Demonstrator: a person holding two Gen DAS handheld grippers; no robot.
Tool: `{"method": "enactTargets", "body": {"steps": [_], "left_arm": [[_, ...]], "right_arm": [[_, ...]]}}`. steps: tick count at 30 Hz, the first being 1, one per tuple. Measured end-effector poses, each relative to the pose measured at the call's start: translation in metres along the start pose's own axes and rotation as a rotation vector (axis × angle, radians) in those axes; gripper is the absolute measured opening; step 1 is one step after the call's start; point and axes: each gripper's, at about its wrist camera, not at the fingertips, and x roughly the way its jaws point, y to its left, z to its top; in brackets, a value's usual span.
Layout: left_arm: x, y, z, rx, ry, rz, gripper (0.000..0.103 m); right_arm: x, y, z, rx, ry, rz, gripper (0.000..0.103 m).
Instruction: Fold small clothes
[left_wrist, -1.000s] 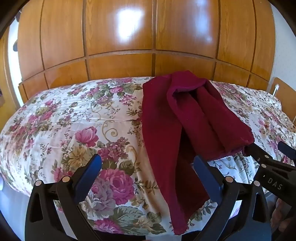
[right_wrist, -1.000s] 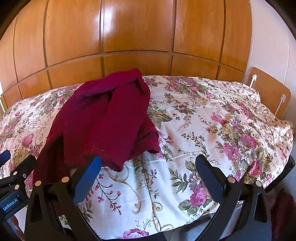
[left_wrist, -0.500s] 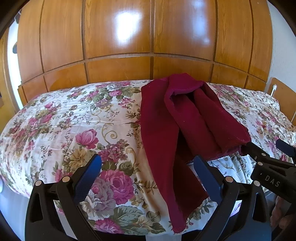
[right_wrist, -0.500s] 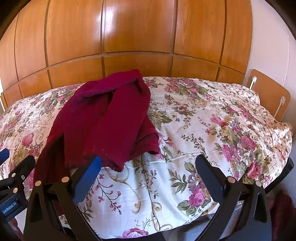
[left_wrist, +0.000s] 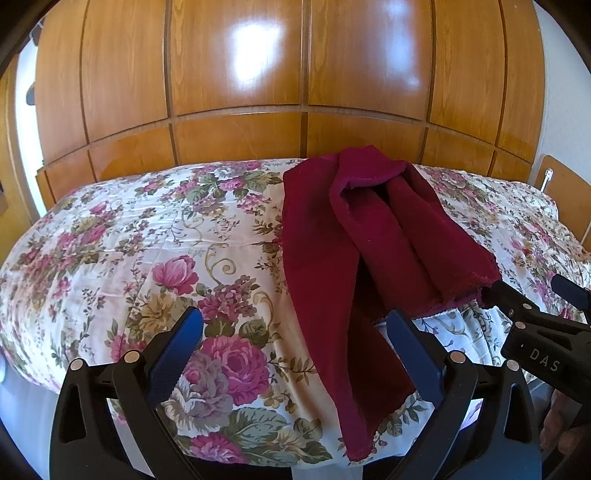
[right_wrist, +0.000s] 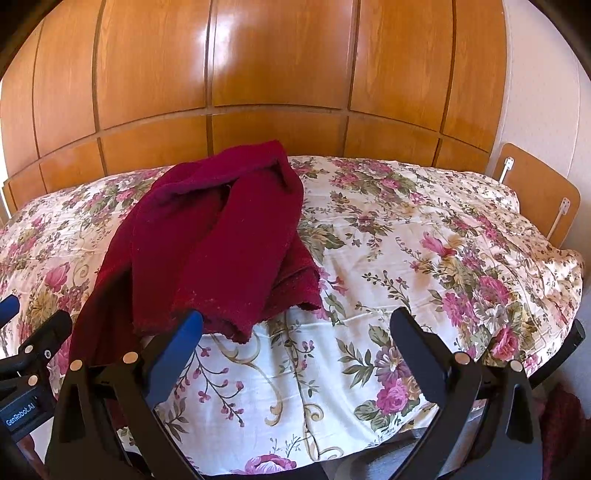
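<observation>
Left gripper (left_wrist: 291, 332) sits at the bottom of its own view, jaws wide, nothing between them; its left finger is over bare bedspread (left_wrist: 147, 240), its right finger in front of the dark red garment (left_wrist: 321, 266) near the lower hem. That garment lies centre to right of centre in the left view, running from the far edge of the bed by the wooden wall panels (left_wrist: 236, 74) down to the near edge, where one long strip hangs off the bottom. It's bunched and rolled lengthwise, not flat, no clean fold lines I can see. In the right view the same garment sits in the left half of the frame. Right gripper (right_wrist: 295, 332) is at bottom centre there, jaws also wide and empty; its left finger overlaps the garment's near hem in the frame, but I can't tell if it's touching. Read: folding hardly started. Left to do, as I judge it: spread flat, fold, tidy.
</observation>
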Motion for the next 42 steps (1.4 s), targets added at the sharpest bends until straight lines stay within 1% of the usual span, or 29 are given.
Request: {"method": "enactTargets", "body": {"steps": [36, 39, 42], "left_arm": [[0.003, 0.002, -0.004, -0.008, 0.017, -0.001, 0.099], [0.006, 0.004, -0.004, -0.012, 0.022, 0.001, 0.099], [0.011, 0.008, -0.001, -0.014, 0.031, 0.01, 0.099]], "right_arm": [[-0.003, 0.007, 0.002, -0.02, -0.004, 0.017, 0.101], [-0.001, 0.007, 0.002, -0.018, 0.0, 0.031, 0.101], [-0.002, 0.005, 0.008, -0.018, -0.001, 0.082, 0.101]]}}
